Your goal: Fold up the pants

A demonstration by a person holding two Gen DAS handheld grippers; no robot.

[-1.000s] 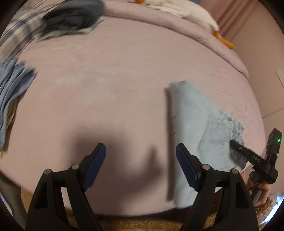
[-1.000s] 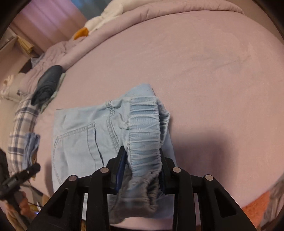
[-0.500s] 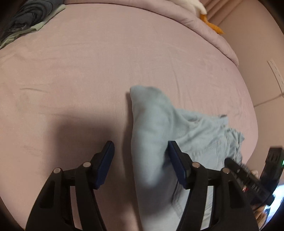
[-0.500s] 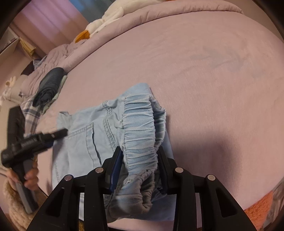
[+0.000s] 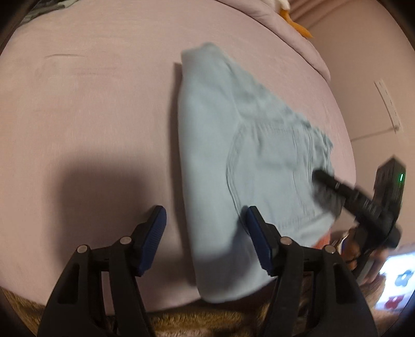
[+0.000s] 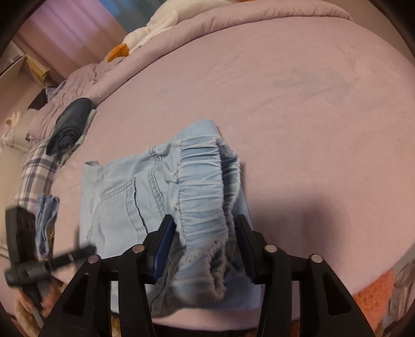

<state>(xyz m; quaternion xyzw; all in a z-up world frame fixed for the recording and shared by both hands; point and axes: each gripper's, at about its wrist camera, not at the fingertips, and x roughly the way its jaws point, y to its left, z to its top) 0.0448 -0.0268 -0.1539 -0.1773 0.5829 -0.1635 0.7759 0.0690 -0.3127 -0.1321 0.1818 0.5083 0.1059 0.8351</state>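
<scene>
Light blue denim pants (image 5: 233, 160) lie folded on the pink bed near its front edge. My left gripper (image 5: 205, 228) is open, its fingers straddling the folded left edge of the pants just above the cloth. My right gripper (image 6: 205, 233) is shut on the elastic waistband (image 6: 202, 181), which bunches up between its pads over the folded pants (image 6: 116, 202). The right gripper also shows in the left wrist view (image 5: 337, 186) at the waistband end. The left gripper also shows in the right wrist view (image 6: 75, 254), blurred, at the far left.
The pink bed sheet (image 6: 311, 103) spreads wide behind the pants. A dark folded garment (image 6: 70, 124), a plaid cloth (image 6: 36, 171) and another blue garment (image 6: 45, 223) lie at the left. A white plush toy (image 6: 155, 23) sits by the rolled duvet.
My left gripper has moved right and settled over the folded edge of the pants, which now lie between its open fingers. The right gripper stays clamped on the waistband, barely moved.
</scene>
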